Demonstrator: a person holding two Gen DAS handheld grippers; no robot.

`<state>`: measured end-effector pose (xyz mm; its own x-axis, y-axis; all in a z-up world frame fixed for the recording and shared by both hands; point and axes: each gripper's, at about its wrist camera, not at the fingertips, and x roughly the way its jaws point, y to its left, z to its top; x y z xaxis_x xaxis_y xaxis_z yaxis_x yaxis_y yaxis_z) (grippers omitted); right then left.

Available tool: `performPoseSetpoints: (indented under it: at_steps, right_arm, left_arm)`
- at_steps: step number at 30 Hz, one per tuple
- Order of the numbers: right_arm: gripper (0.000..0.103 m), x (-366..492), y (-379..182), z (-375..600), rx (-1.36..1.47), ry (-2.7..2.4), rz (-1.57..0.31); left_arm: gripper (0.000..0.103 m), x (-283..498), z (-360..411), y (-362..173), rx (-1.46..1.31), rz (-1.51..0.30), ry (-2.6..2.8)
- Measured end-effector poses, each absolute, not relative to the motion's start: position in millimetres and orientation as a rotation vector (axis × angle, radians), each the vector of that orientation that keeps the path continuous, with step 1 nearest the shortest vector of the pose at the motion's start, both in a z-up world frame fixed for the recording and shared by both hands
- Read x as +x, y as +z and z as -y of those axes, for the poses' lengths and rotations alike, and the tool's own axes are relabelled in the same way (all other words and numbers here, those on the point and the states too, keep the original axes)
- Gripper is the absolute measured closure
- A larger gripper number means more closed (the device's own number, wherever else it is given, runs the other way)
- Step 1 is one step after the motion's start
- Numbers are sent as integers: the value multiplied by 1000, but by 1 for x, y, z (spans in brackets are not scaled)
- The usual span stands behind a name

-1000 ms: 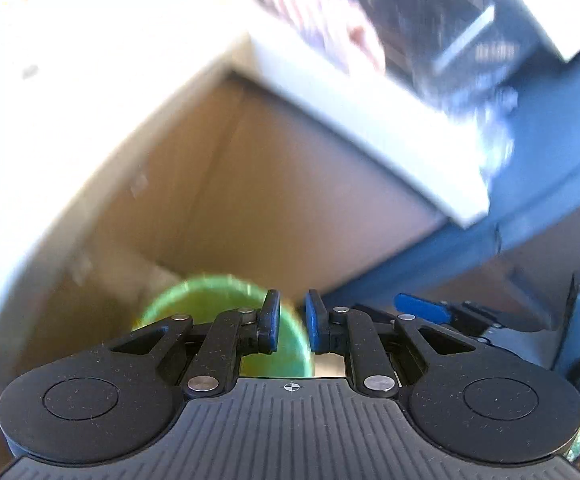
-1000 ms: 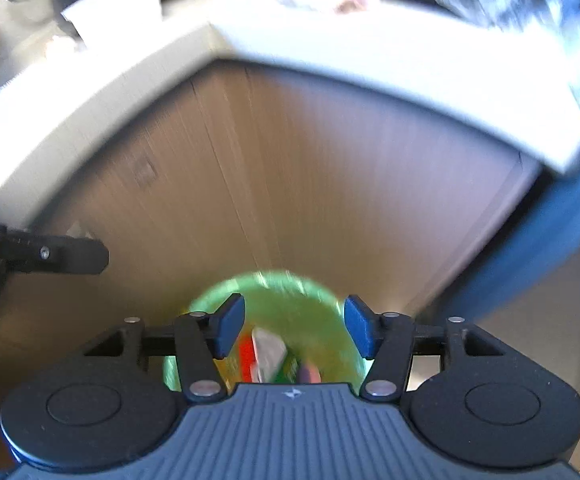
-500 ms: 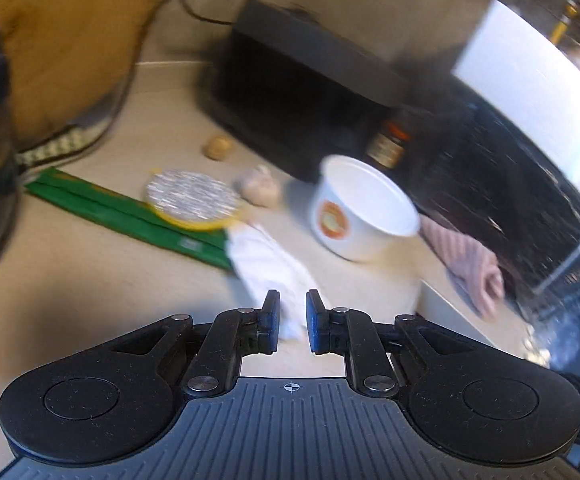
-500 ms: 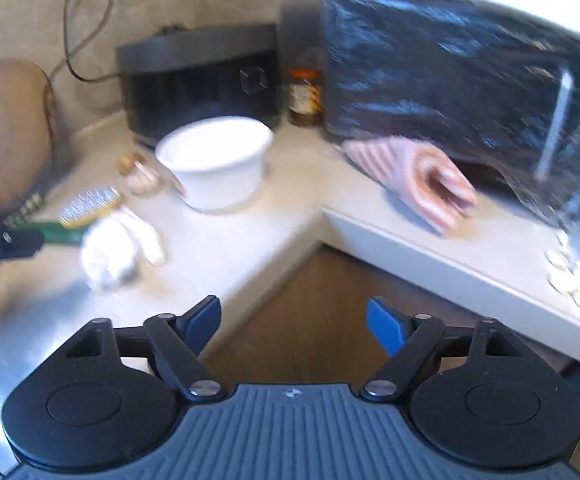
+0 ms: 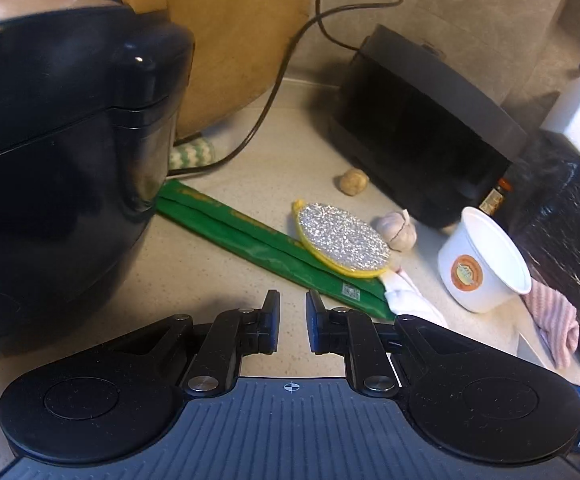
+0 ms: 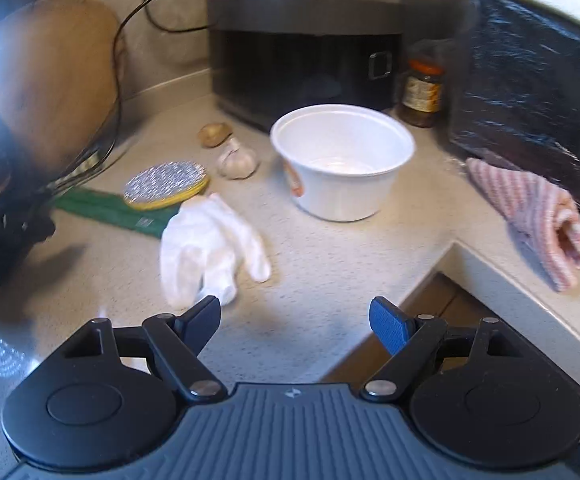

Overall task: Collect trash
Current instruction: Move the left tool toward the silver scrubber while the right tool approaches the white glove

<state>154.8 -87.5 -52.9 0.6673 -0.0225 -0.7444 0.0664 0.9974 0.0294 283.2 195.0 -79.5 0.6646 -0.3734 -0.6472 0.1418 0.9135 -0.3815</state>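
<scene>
On the speckled counter lies a crumpled white glove (image 6: 210,248), just ahead and left of my right gripper (image 6: 295,312), which stands open and empty. Behind the glove an empty white paper bowl (image 6: 341,160) stands upright. A long green packet (image 6: 110,208) lies flat with a glittery yellow-edged scouring pad (image 6: 166,184) resting on it. In the left wrist view the packet (image 5: 266,248), pad (image 5: 343,240), bowl (image 5: 483,264) and a bit of the glove (image 5: 409,300) lie ahead and to the right of my left gripper (image 5: 293,308). Its jaws stand almost together, with nothing between them.
A big black cooker (image 5: 62,160) crowds the left, with a round wooden board (image 5: 230,40) and a cable behind it. A black appliance (image 6: 301,52), a jar (image 6: 421,92), a garlic bulb (image 6: 238,160), a brown lump (image 6: 214,134) and a pink cloth (image 6: 529,216) share the counter. The counter's inner corner edge (image 6: 489,264) drops off at the right.
Both grippers have come up from a green bin below the counter and now face the countertop. The right jaws have opened wider. The left jaws have kept their narrow gap.
</scene>
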Motion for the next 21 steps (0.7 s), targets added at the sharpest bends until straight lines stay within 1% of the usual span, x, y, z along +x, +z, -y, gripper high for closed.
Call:
performPoseSetpoints:
  at_steps: [4, 8, 11, 16, 21]
  right_arm:
    - [20, 162, -56, 84, 58, -15, -837]
    - [21, 163, -58, 90, 62, -21, -827]
    - [26, 164, -59, 99, 78, -21, -833]
    - [26, 177, -58, 109, 150, 18, -830]
    - [26, 203, -60, 100, 187, 80, -823]
  left_arm:
    - [87, 307, -166, -87, -386, -939, -463]
    - [87, 322, -131, -93, -458, -989, -546]
    - [87, 327, -117, -86, -430, -936, -501]
    - [87, 347, -121, -67, -326, -805, -354]
    - [87, 394, -121, -73, -281, -792, -260]
